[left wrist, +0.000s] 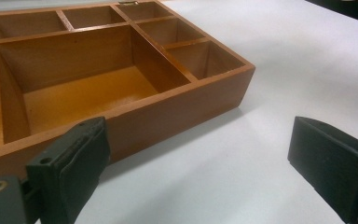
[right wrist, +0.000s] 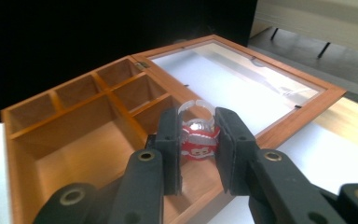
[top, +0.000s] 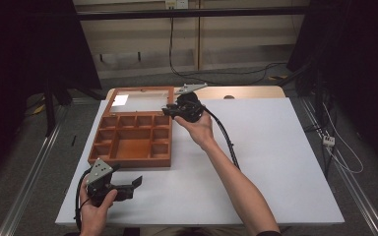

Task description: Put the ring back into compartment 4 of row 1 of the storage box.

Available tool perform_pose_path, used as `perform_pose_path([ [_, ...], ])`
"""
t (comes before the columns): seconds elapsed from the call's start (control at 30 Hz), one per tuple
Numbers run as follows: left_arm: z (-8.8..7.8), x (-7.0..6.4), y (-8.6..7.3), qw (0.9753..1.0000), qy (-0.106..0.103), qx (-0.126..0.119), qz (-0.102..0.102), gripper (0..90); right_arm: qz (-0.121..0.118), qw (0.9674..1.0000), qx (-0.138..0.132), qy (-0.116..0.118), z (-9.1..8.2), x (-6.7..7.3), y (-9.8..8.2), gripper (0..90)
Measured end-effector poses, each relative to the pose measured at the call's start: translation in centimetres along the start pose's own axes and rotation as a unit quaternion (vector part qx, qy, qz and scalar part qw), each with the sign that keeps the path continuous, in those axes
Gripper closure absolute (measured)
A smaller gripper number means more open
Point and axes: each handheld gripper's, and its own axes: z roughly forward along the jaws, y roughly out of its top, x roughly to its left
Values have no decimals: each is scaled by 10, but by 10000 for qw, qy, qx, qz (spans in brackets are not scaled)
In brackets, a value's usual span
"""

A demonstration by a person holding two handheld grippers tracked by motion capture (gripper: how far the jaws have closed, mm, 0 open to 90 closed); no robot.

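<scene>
In the right gripper view, the two black jaws of the right gripper (right wrist: 198, 142) are pressed against a small red and white object (right wrist: 196, 142), pinching it from both sides. A clear plastic loop rises from its top; it may be a toy ring, though the jaws cover its sides and the shape is hard to make out. The held piece hangs above a wooden box (right wrist: 74, 140), over the small compartments along the box's edge nearest the camera, beside the large middle one. The lower edge of this view cuts off the gripper body.

From the high view, the red piece is too small and hidden to see; the right gripper (top: 170, 111) appears as a dark mass at the box's (top: 133, 140) far right corner, next to the opened glass lid (top: 140, 101) lying flat behind the box. The person's right forearm stretches diagonally across the white table (top: 275, 162) from the bottom edge, wrist bent toward the box.

The left gripper (top: 137, 182) is held low near the table's front left corner, jaws pointing right. In the left gripper view its jaws (left wrist: 200, 172) stand spread wide with nothing between them, just in front of the box's (left wrist: 168, 112) near wall.
</scene>
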Motion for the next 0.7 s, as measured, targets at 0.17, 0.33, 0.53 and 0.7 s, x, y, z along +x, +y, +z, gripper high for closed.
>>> perform_pose_path([
  [0.17,-1,1,0,10000,15,-18,-30,53,-15,9999,103,-22,10,-1,5,723],
  [0.33,-2,2,-1,10000,-16,-20,8,53,-33,9998,170,-49,14,-3,3,723],
  [0.53,-1,1,0,10000,1,-2,-22,53,-35,9996,261,-71,19,-6,-1,723],
  [0.7,0,1,-1,10000,-27,37,-23,53,-71,9996,231,-108,25,-3,-3,723],
])
